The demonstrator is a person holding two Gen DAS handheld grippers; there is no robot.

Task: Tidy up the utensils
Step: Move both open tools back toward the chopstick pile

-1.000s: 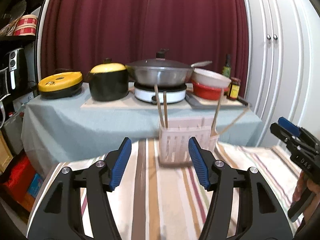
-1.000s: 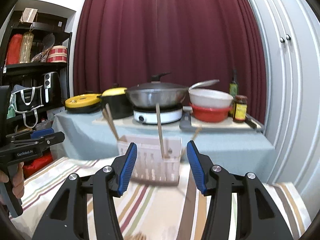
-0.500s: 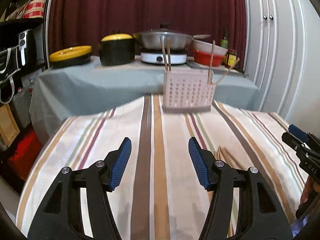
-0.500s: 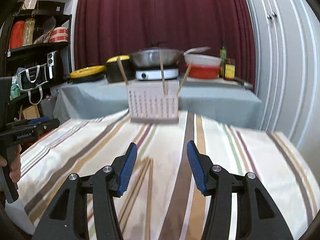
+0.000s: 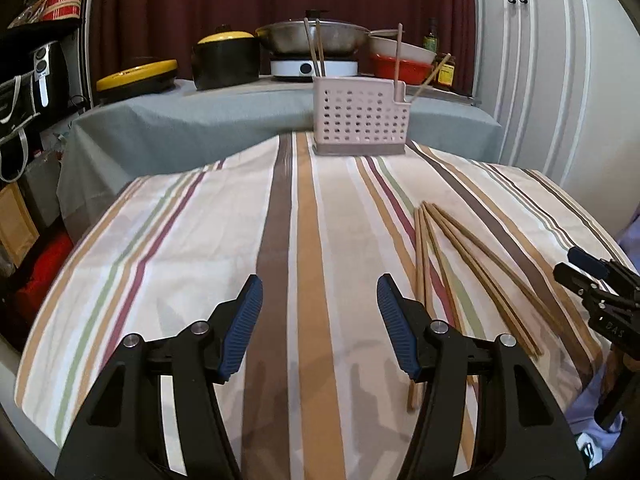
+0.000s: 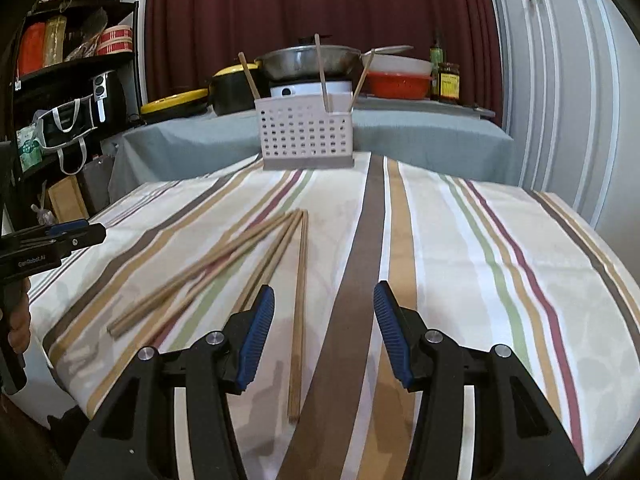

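Step in hand (my judgement): pick loose chopsticks (image 6: 256, 264) off surface (image 6: 480, 240), drop in basket (image 6: 306, 132).

Chopsticks: fanned on striped cloth, middle toward near edge, tips converging toward basket. Basket: upright at far edge, few sticks already standing in it.

Right gripper (image 6: 324, 330): released, jaws wide, empty, hovering at near edge; one stick lies just inside its left finger. Left gripper (image 5: 318, 322): released, empty, sticks just off its right side.

Advice: take single outermost stick, pinch near mid-length, lift level (thin, rolls easily), then tip upright over basket.

Chopsticks (image 6: 256, 256) on tablecloth (image 6: 460, 240) — holder (image 6: 306, 134) behind (upright).
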